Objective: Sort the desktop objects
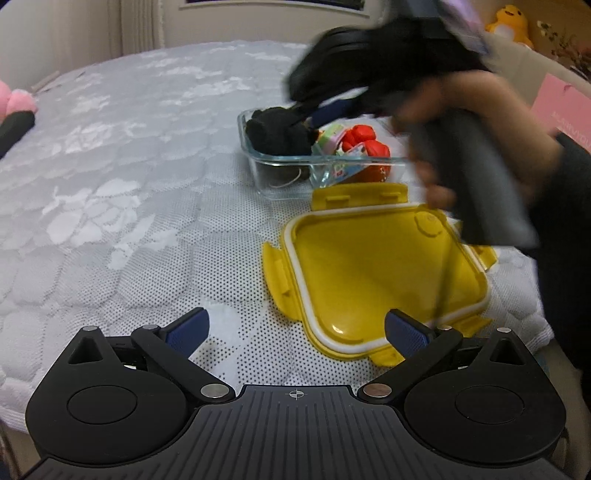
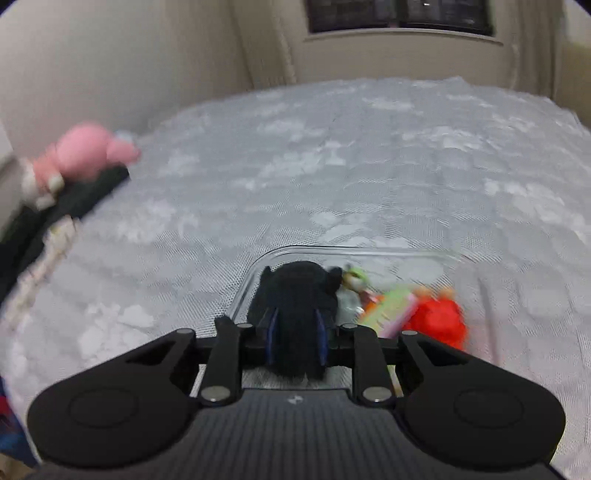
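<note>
A clear glass container [image 1: 258,162] stands on the white quilted surface. It holds a black fuzzy object [image 1: 279,133], a red toy [image 1: 364,142] and a green and pink packet [image 1: 330,138]. My right gripper [image 2: 297,332] is shut on the black fuzzy object [image 2: 295,291] at the container's left end [image 2: 255,273]; the red toy [image 2: 437,319] lies to its right. In the left wrist view the right gripper [image 1: 317,112] reaches into the container from the right. My left gripper [image 1: 295,332] is open and empty, just in front of a yellow lid [image 1: 373,273] lying inside up.
A pink plush and dark cloth [image 2: 85,162] lie at the far left edge of the surface. A yellow plush [image 1: 511,22] and a pink box [image 1: 561,107] sit beyond the right side. A wall and window are behind.
</note>
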A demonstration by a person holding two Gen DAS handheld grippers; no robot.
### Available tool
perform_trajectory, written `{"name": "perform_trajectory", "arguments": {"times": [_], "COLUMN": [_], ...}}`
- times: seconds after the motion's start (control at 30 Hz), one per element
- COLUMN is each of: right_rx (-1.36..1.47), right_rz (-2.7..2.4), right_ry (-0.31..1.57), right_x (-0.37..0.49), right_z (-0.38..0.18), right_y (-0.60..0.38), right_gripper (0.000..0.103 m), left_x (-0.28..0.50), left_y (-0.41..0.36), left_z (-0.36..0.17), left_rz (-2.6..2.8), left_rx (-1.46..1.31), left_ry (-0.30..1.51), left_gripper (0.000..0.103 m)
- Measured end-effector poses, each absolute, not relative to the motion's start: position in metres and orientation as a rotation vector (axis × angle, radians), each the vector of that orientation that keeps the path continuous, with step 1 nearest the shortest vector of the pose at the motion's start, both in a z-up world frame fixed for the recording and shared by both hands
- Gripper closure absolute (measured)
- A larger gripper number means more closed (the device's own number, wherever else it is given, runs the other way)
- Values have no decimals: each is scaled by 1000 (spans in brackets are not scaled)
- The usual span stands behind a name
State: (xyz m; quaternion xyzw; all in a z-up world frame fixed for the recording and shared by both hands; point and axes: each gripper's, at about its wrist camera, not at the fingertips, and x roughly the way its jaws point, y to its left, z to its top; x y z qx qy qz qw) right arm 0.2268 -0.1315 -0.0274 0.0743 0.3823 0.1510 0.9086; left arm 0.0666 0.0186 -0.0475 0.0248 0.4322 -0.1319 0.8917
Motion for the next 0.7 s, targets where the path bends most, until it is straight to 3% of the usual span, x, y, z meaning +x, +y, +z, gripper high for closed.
{"name": "perform_trajectory", "arguments": {"times": [0.1, 0.17, 0.43, 0.7], "right_rx": [219, 241, 445, 590], "right_rz": [319, 312, 134, 138], "right_ry": [721, 693, 688, 655], "right_x": [188, 159, 72, 55], "right_z": [-18, -18, -69, -104], "right_y": [-175, -206, -314, -340], "right_gripper": [64, 43, 41, 44], "left_x": [67, 67, 64, 52], "left_y": [9, -2, -68, -95], "left_z": [-47, -46, -55, -62], "left_rz": [-274, -284, -357, -344], "left_rx": [69, 87, 247, 410], "left_ry": [905, 907, 937, 925], "left_gripper": [0, 0, 0, 0]}}
